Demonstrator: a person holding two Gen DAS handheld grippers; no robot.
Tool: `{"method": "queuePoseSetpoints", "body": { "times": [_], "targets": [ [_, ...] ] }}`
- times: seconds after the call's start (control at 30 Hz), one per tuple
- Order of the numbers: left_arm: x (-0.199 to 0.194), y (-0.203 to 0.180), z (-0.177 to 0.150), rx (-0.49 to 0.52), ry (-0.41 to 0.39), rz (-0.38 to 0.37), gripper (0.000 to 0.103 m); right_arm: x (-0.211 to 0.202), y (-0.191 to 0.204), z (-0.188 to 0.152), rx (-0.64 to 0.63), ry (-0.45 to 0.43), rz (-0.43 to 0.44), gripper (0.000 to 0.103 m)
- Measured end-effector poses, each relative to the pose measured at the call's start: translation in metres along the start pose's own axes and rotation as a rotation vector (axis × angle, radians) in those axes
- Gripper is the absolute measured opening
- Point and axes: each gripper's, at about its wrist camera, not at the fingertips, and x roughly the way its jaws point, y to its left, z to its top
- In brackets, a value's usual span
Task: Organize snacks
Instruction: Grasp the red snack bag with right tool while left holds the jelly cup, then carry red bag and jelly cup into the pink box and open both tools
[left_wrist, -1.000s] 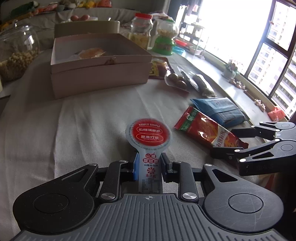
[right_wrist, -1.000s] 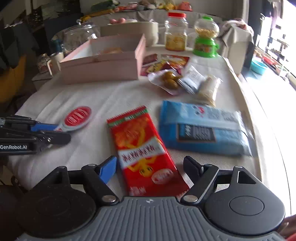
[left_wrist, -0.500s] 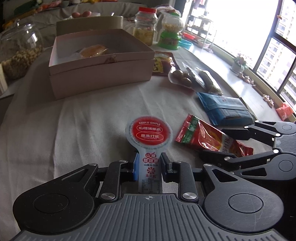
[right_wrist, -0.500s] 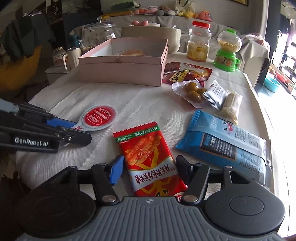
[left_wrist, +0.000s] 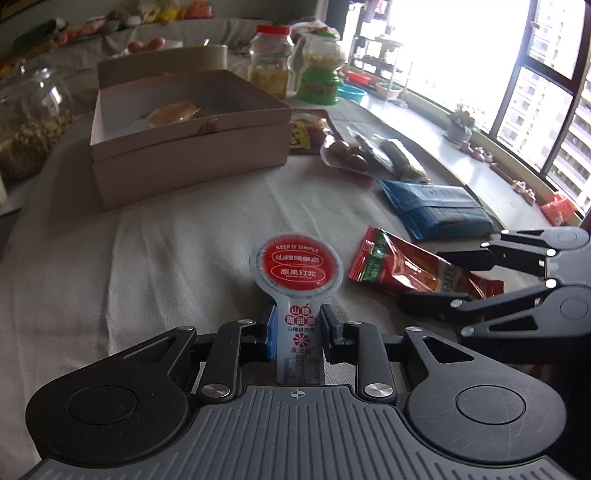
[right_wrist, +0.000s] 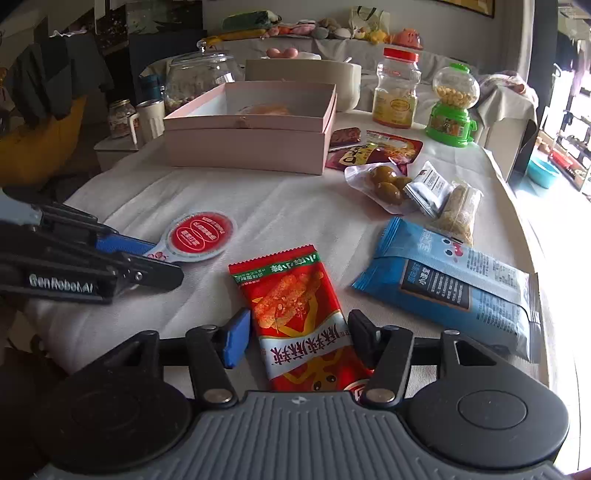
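1. My left gripper (left_wrist: 295, 330) is clamped on the white stem of the lollipop pack (left_wrist: 295, 267), both pads pressed to its sides.
2. The pack's round red head sticks out ahead of my left fingers, just above the white cloth (left_wrist: 155, 266); from the right wrist view it looks close to the cloth, and I cannot tell whether it touches.
3. My right gripper (right_wrist: 299, 338) has its jaws closing around the near end of the red packet (right_wrist: 291, 306).
4. The black right finger (right_wrist: 364, 332) sits at the packet's edge, while the blue left pad (right_wrist: 236, 338) looks just short of the other edge, so I cannot call it a grip.
5. The red packet lies flat on the cloth, lengthwise between my right fingers, its green-topped end pointing away from me.
6. The blue bag (right_wrist: 450, 280) lies flat just to the right of the red packet, apart from it.
7. Beyond the blue bag sit a clear pouch of olives (right_wrist: 384, 184), a small white sachet (right_wrist: 430, 188) and a grain bar (right_wrist: 460, 210), bunched together.
8. The pink box (right_wrist: 247, 144) stands open at the far side of the cloth, with something orange inside it.
9. A dark red packet (right_wrist: 373, 153) lies beside the box's right corner.
10. Behind that stand a red-capped jar (right_wrist: 397, 92) and a green dispenser (right_wrist: 452, 110).
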Motion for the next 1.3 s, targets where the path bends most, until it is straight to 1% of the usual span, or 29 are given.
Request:
{"method": "queuePoseSetpoints", "body": {
  "times": [0.07,0.17,0.27,0.33,0.47,0.5,0.57,0.63,0.7,0.8,0.83,0.9,0.93,1.0,1.07,1.13,1.17,1.2,1.27,1.3],
  "targets": [
    [-0.007,-0.001,-0.003,0.005,-0.011,-0.019,0.028,-0.007,-0.002,0.002,0.016,-0.003,0.028,0.053],
    [-0.024,0.003,-0.001,-0.008,-0.055,-0.023,0.027,-0.022,-0.008,0.011,0.035,-0.043,0.036,0.052],
    [-0.050,0.013,0.017,-0.040,-0.141,-0.040,0.027,-0.044,-0.016,0.035,0.051,-0.109,0.045,0.052],
    [-0.072,0.020,0.042,-0.033,-0.230,-0.031,0.027,-0.062,-0.022,0.062,0.043,-0.178,0.039,0.052],
    [-0.103,0.038,0.103,-0.012,-0.398,0.034,0.028,-0.088,-0.035,0.141,0.059,-0.308,0.021,0.052],
    [-0.104,0.044,0.118,-0.017,-0.428,0.045,0.028,-0.089,-0.039,0.162,0.069,-0.328,0.023,0.052],
    [-0.096,0.056,0.144,-0.044,-0.444,0.059,0.028,-0.079,-0.046,0.200,0.090,-0.335,0.031,0.052],
    [-0.075,0.073,0.164,-0.107,-0.415,0.050,0.028,-0.061,-0.051,0.231,0.110,-0.312,0.035,0.052],
    [-0.046,0.088,0.176,-0.174,-0.360,0.024,0.028,-0.034,-0.053,0.255,0.118,-0.277,0.029,0.052],
    [0.002,0.112,0.177,-0.241,-0.290,-0.024,0.028,0.010,-0.052,0.277,0.120,-0.205,0.028,0.052],
    [0.019,0.118,0.174,-0.256,-0.249,-0.031,0.028,0.028,-0.052,0.282,0.123,-0.174,0.034,0.052],
    [0.046,0.130,0.169,-0.258,-0.169,-0.005,0.027,0.063,-0.052,0.287,0.140,-0.109,0.049,0.052],
    [0.054,0.133,0.165,-0.242,-0.157,0.016,0.026,0.081,-0.051,0.289,0.152,-0.074,0.061,0.052],
    [0.058,0.137,0.161,-0.186,-0.168,0.067,0.026,0.114,-0.047,0.291,0.166,-0.012,0.092,0.052],
    [0.060,0.142,0.159,-0.133,-0.160,0.111,0.026,0.149,-0.039,0.293,0.175,0.047,0.120,0.052],
    [0.061,0.153,0.155,-0.123,-0.149,0.139,0.026,0.179,-0.028,0.287,0.199,0.105,0.146,0.052],
    [0.060,0.159,0.153,-0.131,-0.149,0.141,0.024,0.191,-0.024,0.285,0.215,0.131,0.160,0.052],
    [0.056,0.164,0.151,-0.146,-0.157,0.124,0.022,0.206,-0.020,0.284,0.239,0.161,0.179,0.052],
    [0.046,0.173,0.148,-0.181,-0.177,0.092,0.021,0.229,-0.013,0.280,0.291,0.212,0.214,0.052],
    [0.042,0.178,0.147,-0.199,-0.191,0.083,0.021,0.236,-0.009,0.278,0.306,0.218,0.225,0.052]
  ]
}}
